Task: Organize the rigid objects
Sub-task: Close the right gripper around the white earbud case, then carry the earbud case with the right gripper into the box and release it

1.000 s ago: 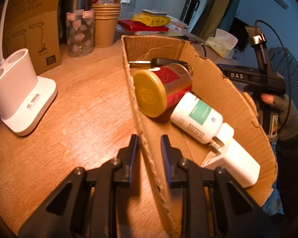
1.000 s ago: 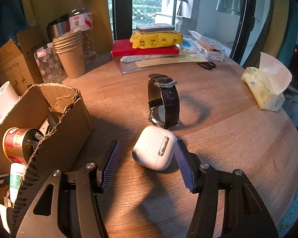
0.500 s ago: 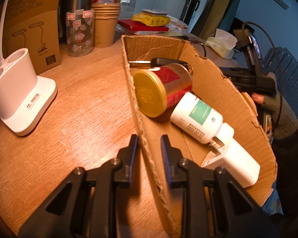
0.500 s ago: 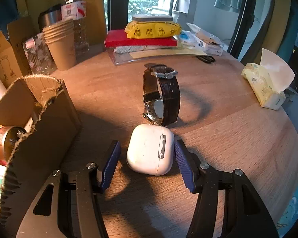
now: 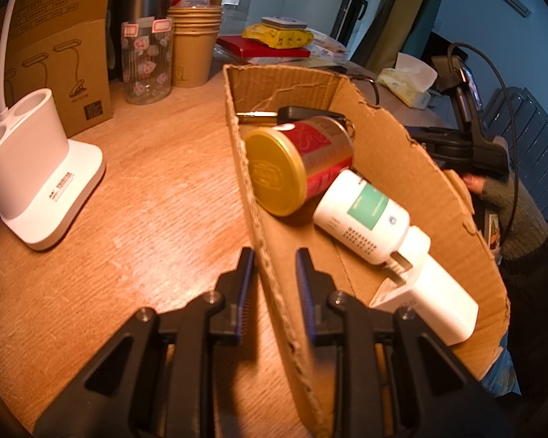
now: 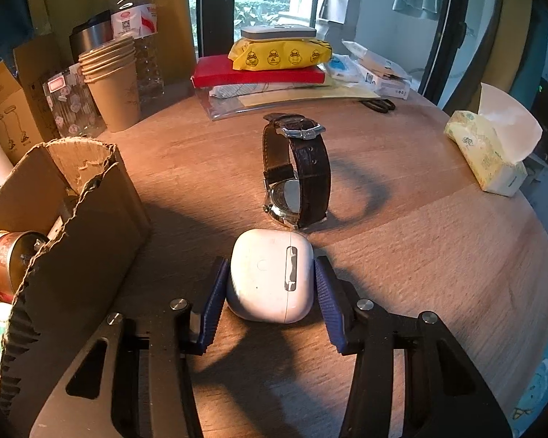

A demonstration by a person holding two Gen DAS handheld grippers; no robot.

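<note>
My left gripper [image 5: 274,273] straddles the near wall of a torn cardboard box [image 5: 270,255], jaws close to the wall, a narrow gap on each side. In the box lie a red tin with a gold lid [image 5: 296,168], a white bottle with a green label [image 5: 369,215], a white oblong device [image 5: 431,299] and a black key [image 5: 303,113]. My right gripper [image 6: 270,284] has its blue pads on both sides of a white earbud case [image 6: 270,273] on the wooden table, touching or nearly touching. A brown-strapped watch [image 6: 296,171] stands just beyond the case.
The box [image 6: 73,219] is left of the right gripper. A white holder [image 5: 36,175], paper cups [image 6: 113,87], a glass jar [image 5: 146,62], a water bottle [image 6: 139,33], a red book with a yellow pack [image 6: 274,62], scissors [image 6: 380,104] and a tissue pack [image 6: 489,153] ring the table.
My right gripper moved forward around the earbud case and its jaws narrowed onto it. My left gripper stayed on the box wall.
</note>
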